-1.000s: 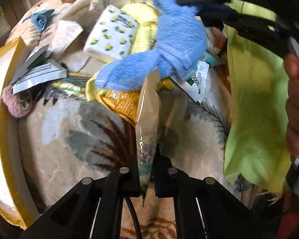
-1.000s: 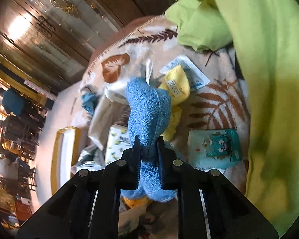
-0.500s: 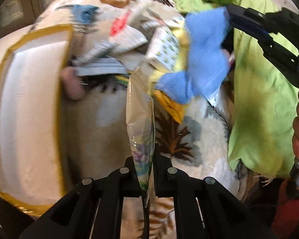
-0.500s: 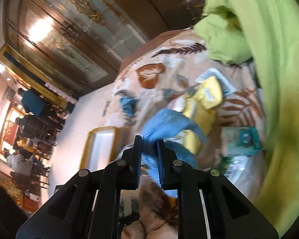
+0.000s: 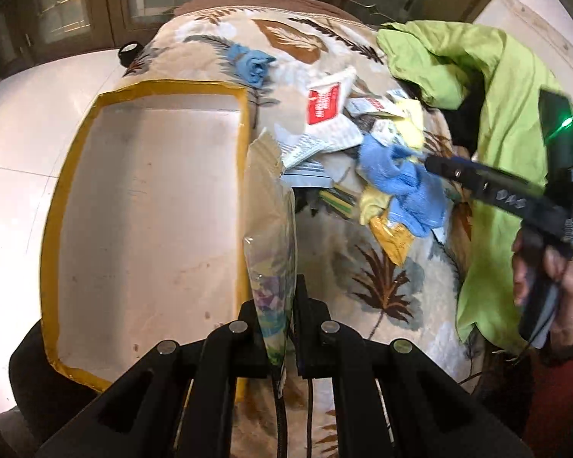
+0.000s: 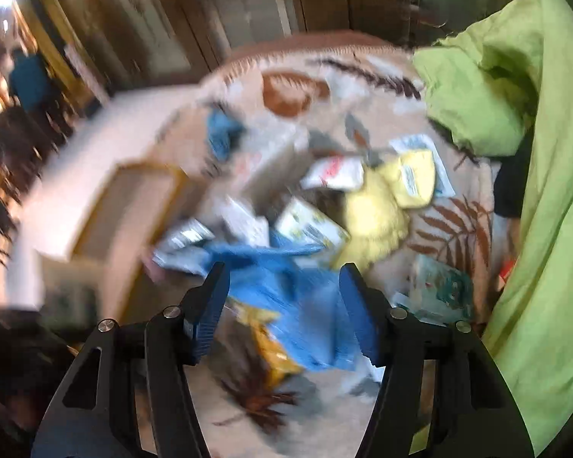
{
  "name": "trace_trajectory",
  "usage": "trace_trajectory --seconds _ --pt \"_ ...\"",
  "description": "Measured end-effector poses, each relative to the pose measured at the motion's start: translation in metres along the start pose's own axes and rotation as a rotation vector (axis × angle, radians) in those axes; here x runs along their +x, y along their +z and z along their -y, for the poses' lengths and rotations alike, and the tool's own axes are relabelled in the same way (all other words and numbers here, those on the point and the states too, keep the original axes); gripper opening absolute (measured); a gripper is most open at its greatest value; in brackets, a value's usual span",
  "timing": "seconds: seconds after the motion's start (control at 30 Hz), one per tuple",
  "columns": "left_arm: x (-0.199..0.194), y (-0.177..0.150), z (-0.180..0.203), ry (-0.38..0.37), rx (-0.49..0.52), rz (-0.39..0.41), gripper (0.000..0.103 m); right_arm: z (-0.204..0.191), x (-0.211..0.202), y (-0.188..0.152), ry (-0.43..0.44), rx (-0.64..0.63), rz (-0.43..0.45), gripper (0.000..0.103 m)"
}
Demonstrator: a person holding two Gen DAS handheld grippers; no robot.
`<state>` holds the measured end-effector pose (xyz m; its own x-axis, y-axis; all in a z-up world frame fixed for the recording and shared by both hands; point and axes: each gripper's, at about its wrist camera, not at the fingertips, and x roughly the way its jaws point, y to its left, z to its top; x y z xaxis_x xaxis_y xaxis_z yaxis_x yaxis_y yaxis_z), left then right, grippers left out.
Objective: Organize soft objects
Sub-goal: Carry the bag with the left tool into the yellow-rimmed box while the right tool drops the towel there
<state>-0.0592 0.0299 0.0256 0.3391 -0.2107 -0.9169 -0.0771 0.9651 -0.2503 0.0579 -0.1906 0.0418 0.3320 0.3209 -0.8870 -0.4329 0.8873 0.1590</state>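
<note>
Left hand-held gripper (image 5: 282, 328) is clamped tight on a clear plastic bag (image 5: 271, 236), which stands up from the jaws w/ its torn top edge toward the pile. Just left of the bag sits a shallow white tray w/ yellow rim (image 5: 76, 175), nothing in it.

Right hand-held gripper (image 6: 282, 313) has jaws that have just been opening; they're wide apart now, and the blue towel (image 6: 286, 286) lies loose below and between them, not pinched. In the left view that towel (image 5: 401, 187) rests on the heap of packets (image 5: 324, 126) and yellow cloths (image 6: 378, 213) in the middle of the leaf-print blanket (image 5: 382, 290), w/ the right gripper's tips right beside it.

A small rolled blue cloth (image 5: 252, 63) sits alone at the far side. A lime-green sheet (image 5: 508, 122) is bunched along the right. The right view is blurry.
</note>
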Motion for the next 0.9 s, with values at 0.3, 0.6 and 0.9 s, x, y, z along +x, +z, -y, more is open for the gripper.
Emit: trace_trajectory --seconds 0.3,0.6,0.9 --pt "-0.009 0.017 -0.039 0.066 -0.060 0.020 0.006 0.042 0.058 -0.015 0.088 0.114 -0.163 0.043" --pt "-0.012 0.039 -0.069 0.137 -0.098 0.028 0.006 0.009 0.010 0.007 0.380 0.236 -0.010 0.040" --pt "0.012 0.065 -0.105 0.229 -0.156 -0.005 0.006 -0.067 0.035 0.052 0.660 0.512 0.041 0.040"
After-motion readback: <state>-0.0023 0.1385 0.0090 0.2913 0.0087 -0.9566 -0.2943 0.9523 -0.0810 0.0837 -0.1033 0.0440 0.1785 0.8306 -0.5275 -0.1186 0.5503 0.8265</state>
